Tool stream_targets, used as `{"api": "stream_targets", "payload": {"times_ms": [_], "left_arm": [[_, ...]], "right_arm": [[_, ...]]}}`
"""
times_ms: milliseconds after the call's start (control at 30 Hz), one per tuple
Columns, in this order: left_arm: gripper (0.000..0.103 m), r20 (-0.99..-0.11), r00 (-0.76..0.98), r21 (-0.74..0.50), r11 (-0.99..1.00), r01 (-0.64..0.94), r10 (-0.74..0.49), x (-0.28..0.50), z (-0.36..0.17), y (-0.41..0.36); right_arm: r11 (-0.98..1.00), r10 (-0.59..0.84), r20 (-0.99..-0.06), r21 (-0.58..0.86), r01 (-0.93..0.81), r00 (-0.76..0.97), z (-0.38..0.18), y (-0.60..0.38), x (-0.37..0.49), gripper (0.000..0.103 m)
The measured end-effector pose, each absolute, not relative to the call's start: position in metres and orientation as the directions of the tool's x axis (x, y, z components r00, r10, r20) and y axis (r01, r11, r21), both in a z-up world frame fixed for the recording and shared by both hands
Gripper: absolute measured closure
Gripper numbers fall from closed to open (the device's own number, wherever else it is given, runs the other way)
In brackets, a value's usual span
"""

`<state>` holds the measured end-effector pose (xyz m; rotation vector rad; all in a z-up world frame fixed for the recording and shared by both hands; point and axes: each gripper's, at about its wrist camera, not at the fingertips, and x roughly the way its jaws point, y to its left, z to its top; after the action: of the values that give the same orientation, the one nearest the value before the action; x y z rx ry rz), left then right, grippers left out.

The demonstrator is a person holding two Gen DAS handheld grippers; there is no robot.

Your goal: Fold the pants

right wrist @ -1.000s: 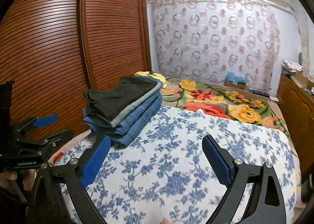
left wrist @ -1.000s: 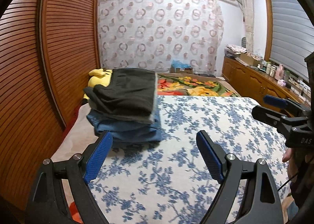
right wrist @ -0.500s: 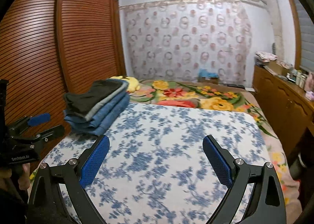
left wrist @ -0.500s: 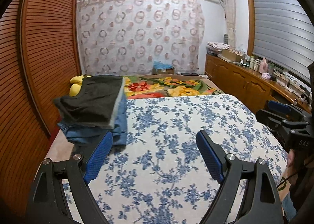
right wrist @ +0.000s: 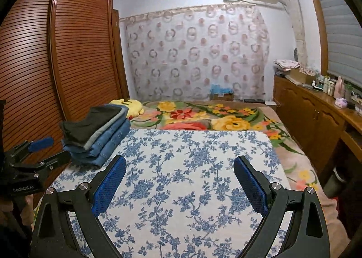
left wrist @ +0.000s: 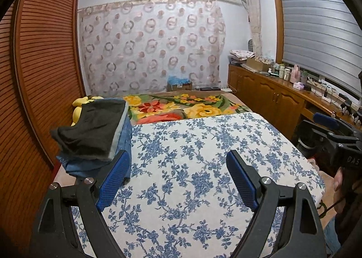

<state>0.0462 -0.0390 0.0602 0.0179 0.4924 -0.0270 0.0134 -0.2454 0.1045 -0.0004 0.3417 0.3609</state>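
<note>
My left gripper (left wrist: 178, 176) wide, empty; right gripper (right wrist: 179, 181) same, both hovering over blue-floral sheet (right wrist: 192, 156). Folded pants stack (left wrist: 95, 136) at bed's left edge beside wardrobe (left wrist: 34, 77), likely parked clear of folding space.

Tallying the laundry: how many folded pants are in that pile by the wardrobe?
3, stacked at the bed's left edge: black pants on top, one pair of jeans under them, another pair of jeans at the bottom. A thin grey layer may be a fourth.
</note>
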Motion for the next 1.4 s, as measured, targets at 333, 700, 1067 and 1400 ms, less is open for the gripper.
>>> {"api": "stream_targets", "payload": {"times_ms": [333, 700, 1067, 1400], "left_arm": [[0.015, -0.451, 0.892, 0.016, 0.999, 0.032, -0.022, 0.041, 0.073, -0.043], [0.015, -0.418, 0.908, 0.012, 1.0, 0.029, -0.021, 0.03, 0.089, -0.041], [0.015, -0.383, 0.923, 0.011, 0.999, 0.032, -0.025, 0.019, 0.105, -0.041], [0.015, -0.369, 0.929, 0.014, 0.999, 0.036, -0.028, 0.019, 0.115, -0.044]], "right_arm": [[0.94, 0.337, -0.291, 0.057, -0.335, 0.895, 0.1, -0.245, 0.011, 0.007], [0.941, 0.336, -0.266, 0.048, -0.335, 0.904, 0.101, -0.247, 0.011, 0.007], [0.944, 0.326, -0.231, 0.034, -0.328, 0.917, 0.104, -0.25, 0.004, 0.006], [0.949, 0.311, -0.212, 0.023, -0.313, 0.927, 0.1, -0.257, 0.001, 0.006]]}}
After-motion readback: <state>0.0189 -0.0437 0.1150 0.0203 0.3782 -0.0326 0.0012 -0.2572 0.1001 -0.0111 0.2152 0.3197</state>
